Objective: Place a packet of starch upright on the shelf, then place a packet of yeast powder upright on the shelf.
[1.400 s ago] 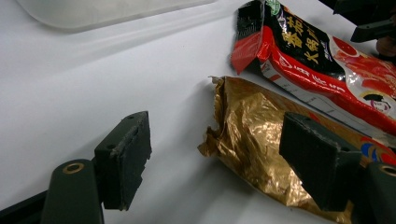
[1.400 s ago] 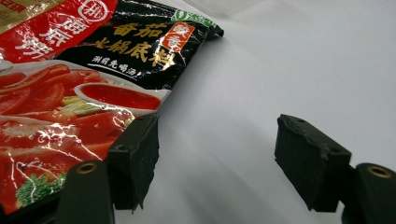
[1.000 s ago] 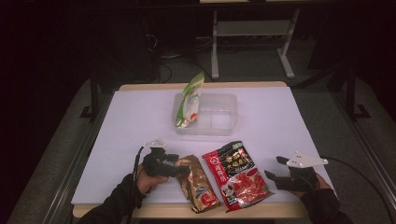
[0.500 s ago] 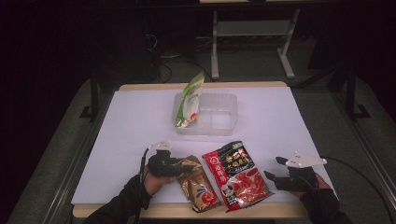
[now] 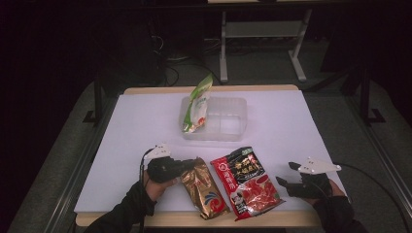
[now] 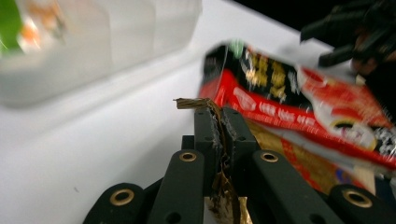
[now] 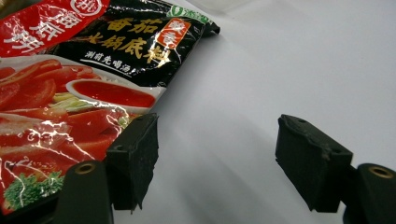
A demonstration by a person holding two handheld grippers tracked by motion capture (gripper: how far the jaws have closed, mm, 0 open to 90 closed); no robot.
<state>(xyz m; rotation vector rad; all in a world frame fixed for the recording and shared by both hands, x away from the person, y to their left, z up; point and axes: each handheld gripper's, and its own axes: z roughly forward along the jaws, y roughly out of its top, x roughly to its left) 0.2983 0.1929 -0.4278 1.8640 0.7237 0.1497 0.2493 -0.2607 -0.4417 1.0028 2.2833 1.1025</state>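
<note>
white table (image 5: 291,126) edge: left gripper (image 5: 187,165), jaws just closed, pinches only the gold packet (image 5: 204,187) rim, so it may slip.

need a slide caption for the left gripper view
Left gripper clamped on the top edge of the gold packet, red soup-base packet lying just beyond on the white table.

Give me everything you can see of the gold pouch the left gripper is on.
The gold pouch is a glossy, crinkled foil packet with a blue and red emblem near its bottom end. It lies slantwise at the table's near edge, beside the red soup-base packet. The left gripper has just been closing and now pinches its top seal edge, which sticks up crumpled between the fingers.
</note>
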